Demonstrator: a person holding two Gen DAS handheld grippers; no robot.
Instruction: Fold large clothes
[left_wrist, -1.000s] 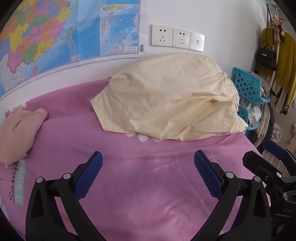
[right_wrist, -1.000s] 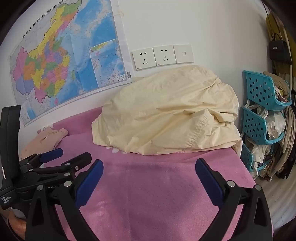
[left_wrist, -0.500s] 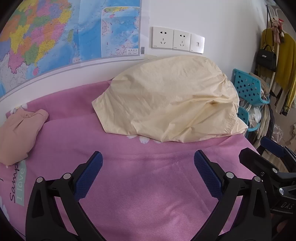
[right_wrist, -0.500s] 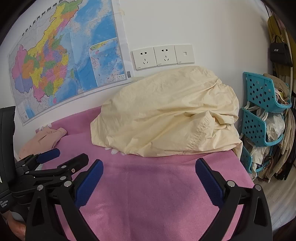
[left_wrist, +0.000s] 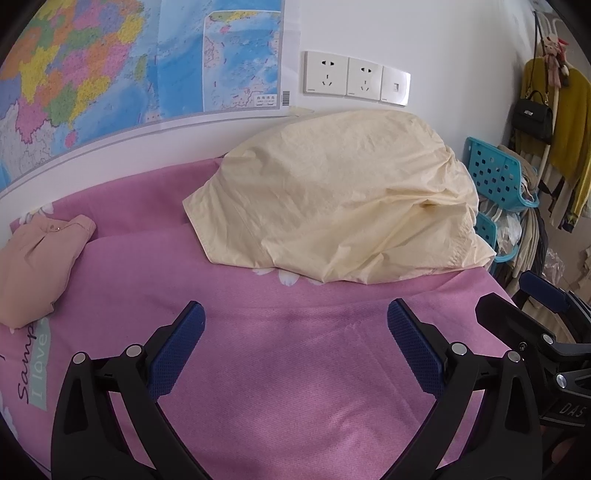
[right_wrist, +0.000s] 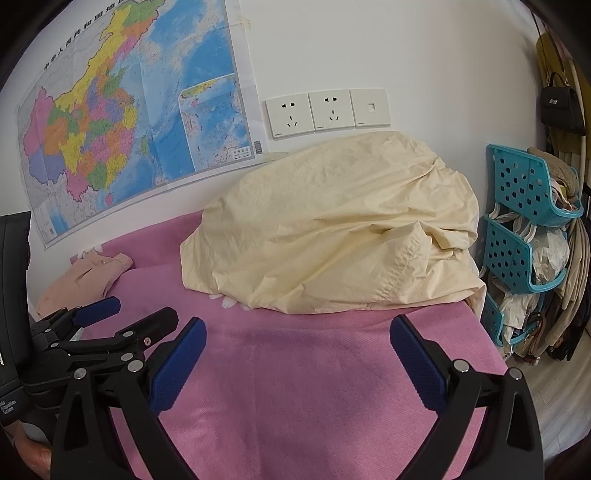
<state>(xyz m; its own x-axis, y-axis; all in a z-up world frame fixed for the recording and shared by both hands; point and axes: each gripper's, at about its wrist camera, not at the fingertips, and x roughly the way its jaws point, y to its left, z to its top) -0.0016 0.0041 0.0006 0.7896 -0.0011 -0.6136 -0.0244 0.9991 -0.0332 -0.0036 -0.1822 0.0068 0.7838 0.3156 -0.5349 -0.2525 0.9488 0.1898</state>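
A large cream-yellow garment (left_wrist: 332, 199) lies in a crumpled heap at the back of the pink bed cover (left_wrist: 280, 369), against the wall; it also shows in the right wrist view (right_wrist: 332, 229). My left gripper (left_wrist: 295, 347) is open and empty, above the pink cover well short of the heap. My right gripper (right_wrist: 297, 354) is open and empty, beside it to the right. Each gripper shows at the edge of the other's view: the right gripper (left_wrist: 532, 314) and the left gripper (right_wrist: 122, 321).
A folded peach garment (left_wrist: 33, 266) lies at the bed's left, also in the right wrist view (right_wrist: 85, 280). A map (right_wrist: 129, 110) and sockets (right_wrist: 325, 110) are on the wall. Teal baskets (right_wrist: 524, 221) and hanging clothes stand right of the bed edge.
Both grippers have drifted slightly; the scene shifts a little in each view. The jaws stay open and the garments have not moved.
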